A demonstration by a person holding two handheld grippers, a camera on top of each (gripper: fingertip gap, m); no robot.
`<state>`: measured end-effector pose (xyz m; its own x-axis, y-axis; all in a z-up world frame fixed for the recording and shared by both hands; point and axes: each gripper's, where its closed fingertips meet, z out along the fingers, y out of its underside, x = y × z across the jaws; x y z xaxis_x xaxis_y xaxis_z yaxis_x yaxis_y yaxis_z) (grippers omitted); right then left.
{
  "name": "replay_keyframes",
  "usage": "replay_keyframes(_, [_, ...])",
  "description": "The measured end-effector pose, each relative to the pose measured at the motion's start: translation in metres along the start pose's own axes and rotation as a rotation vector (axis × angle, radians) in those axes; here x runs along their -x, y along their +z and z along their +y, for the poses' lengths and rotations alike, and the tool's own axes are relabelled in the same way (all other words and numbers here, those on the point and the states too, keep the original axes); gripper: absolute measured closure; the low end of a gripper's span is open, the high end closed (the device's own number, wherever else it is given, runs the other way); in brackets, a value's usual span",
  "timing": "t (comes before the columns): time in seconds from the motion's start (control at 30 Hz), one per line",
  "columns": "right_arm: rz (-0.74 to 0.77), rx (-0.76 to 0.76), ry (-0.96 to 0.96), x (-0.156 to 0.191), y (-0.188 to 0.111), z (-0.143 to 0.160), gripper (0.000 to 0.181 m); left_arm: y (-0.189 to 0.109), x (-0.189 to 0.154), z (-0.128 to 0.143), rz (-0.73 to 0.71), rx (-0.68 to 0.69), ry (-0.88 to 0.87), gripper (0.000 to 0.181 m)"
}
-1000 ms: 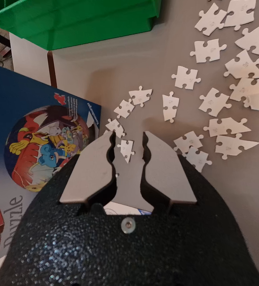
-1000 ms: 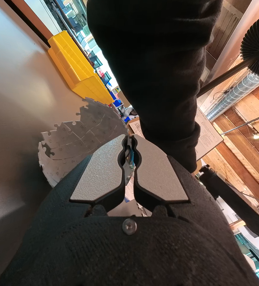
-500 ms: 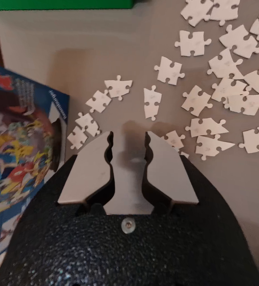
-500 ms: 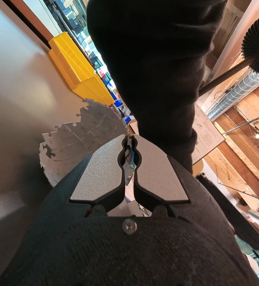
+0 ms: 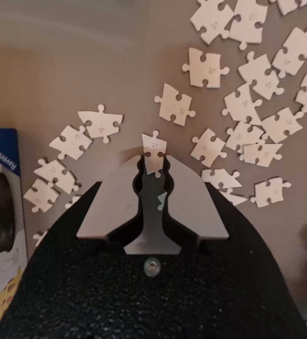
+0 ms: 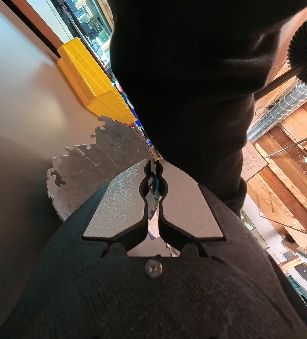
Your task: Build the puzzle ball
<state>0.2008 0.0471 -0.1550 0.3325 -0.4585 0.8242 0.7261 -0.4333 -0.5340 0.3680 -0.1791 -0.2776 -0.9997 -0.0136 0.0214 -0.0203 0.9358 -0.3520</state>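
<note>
My left gripper [image 5: 153,158] points down at the grey table [image 5: 75,73]. Its fingertips are closed on the two sides of one white puzzle piece [image 5: 154,146], which lies face-down among several loose white pieces [image 5: 206,70]. My right gripper [image 6: 154,163] is shut on the rim of the partly built puzzle ball [image 6: 97,165]. The ball is a curved white shell of joined pieces with a jagged edge, and it rests on the table [image 6: 20,91]. A bit of its coloured outer face shows between the jaws.
The blue puzzle box [image 5: 0,165] lies at the left edge of the left wrist view. More loose pieces spread to the right [image 5: 270,190]. In the right wrist view, stacked yellow bins [image 6: 94,86] stand behind the shell and a person's dark sleeve [image 6: 195,91] fills the top. Some 30 cm of space lies between my two pairs of fingers.
My left gripper has moved right and forward, away from the box, down over one loose piece, and its fingers have closed in on it. The right gripper still holds the shell.
</note>
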Motion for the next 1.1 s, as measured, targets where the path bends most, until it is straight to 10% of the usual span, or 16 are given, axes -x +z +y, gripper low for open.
replay_keyframes(0.03, [-0.001, 0.0, 0.0, 0.0, 0.0, 0.0, 0.176, -0.003, 0.003, 0.002, -0.031, 0.002, -0.001, 0.163])
replay_keyframes(0.17, [0.001, 0.002, -0.007, 0.0, 0.0, 0.0, 0.176, -0.052, 0.009, -0.002, -0.139, -0.115, -0.041, 0.162])
replay_keyframes(0.3, [0.005, 0.006, -0.018, 0.0, 0.0, 0.0, 0.176, -0.168, -0.007, 0.009, -0.302, -0.341, -0.261, 0.162])
replay_keyframes(0.5, [0.01, 0.011, -0.051, 0.002, 0.0, -0.001, 0.176, -0.287, -0.083, 0.155, -0.761, -0.433, -0.625, 0.162])
replay_keyframes(0.73, [0.012, 0.002, -0.149, 0.007, -0.001, -0.009, 0.176, -0.187, -0.212, 0.293, -0.668, -0.431, -1.226, 0.163])
replay_keyframes(1.1, [-0.006, -0.06, -0.322, 0.025, -0.005, -0.033, 0.175, -0.113, -0.232, 0.3, -0.621, -0.505, -1.397, 0.163])
